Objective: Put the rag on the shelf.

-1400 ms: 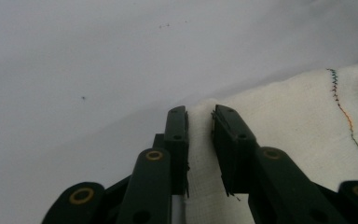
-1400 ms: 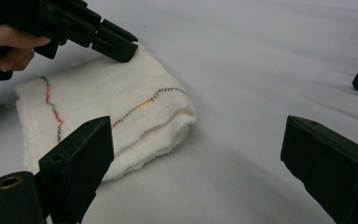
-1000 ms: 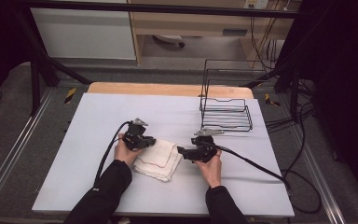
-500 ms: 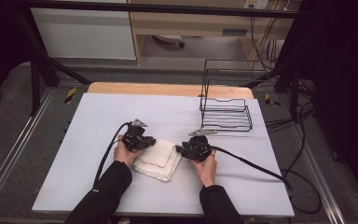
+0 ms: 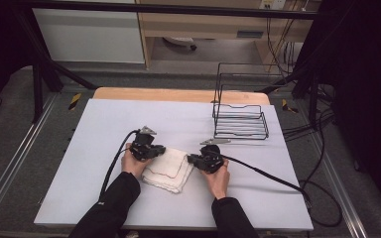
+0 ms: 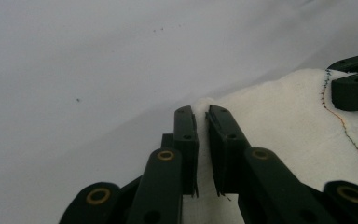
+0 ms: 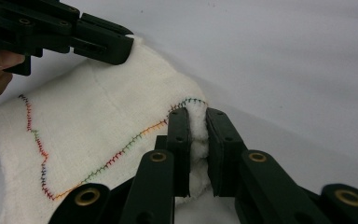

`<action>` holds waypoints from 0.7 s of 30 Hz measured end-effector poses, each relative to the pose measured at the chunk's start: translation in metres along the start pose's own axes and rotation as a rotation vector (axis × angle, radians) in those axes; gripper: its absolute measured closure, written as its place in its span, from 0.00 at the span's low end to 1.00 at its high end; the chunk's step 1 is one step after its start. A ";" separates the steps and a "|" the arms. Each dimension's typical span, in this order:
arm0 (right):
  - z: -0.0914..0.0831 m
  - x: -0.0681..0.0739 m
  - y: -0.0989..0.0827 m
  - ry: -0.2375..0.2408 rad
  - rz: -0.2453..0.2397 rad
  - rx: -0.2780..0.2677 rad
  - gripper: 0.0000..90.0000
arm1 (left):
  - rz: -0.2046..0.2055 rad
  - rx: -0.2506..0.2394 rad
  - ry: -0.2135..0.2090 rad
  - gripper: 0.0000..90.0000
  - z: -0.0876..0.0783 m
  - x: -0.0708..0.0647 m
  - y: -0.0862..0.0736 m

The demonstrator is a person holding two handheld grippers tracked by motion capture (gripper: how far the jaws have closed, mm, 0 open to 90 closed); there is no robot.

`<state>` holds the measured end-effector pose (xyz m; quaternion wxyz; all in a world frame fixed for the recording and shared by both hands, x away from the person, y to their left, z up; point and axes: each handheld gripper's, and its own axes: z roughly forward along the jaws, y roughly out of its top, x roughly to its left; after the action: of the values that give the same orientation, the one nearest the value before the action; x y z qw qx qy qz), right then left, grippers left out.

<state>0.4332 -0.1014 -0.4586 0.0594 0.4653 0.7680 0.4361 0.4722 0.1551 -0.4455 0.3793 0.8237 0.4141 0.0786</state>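
sleeves (image 5: 110,208): black, long | left gripper (image 6: 201,113), right gripper (image 7: 196,115): black jaws, brass rivets | cables (image 5: 268,172): black | grey three-cornered plates (image 5: 147,130)

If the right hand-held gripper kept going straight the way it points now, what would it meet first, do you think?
Probably the left hand-held gripper, clamped on the cloth's far corner; the right hand-held gripper itself pinches the near corner. Depth is uncertain.

Left black hand-held gripper (image 5: 159,149) is clamped; right black hand-held gripper (image 5: 192,159), facing it close by, has just been closing, pinching cloth.

Right gripper (image 5: 197,159) fingers just closed, now pinching the white cloth's (image 5: 171,166) near corner.
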 end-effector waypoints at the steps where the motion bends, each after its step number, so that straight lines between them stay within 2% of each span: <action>1: -0.001 0.000 0.000 0.002 0.000 0.000 0.91 | -0.008 -0.004 -0.004 0.92 -0.001 0.000 0.000; 6: -0.005 0.002 0.001 0.007 -0.018 -0.021 0.92 | -0.026 -0.025 -0.019 0.92 -0.007 0.001 0.002; 21: -0.032 0.015 0.010 0.051 -0.069 -0.154 0.92 | 0.021 -0.161 -0.031 0.93 -0.048 -0.012 0.004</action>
<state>0.4154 -0.1081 -0.4273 0.0904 0.4212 0.7490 0.5034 0.4461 0.1717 -0.4072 0.4497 0.7959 0.3920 0.1026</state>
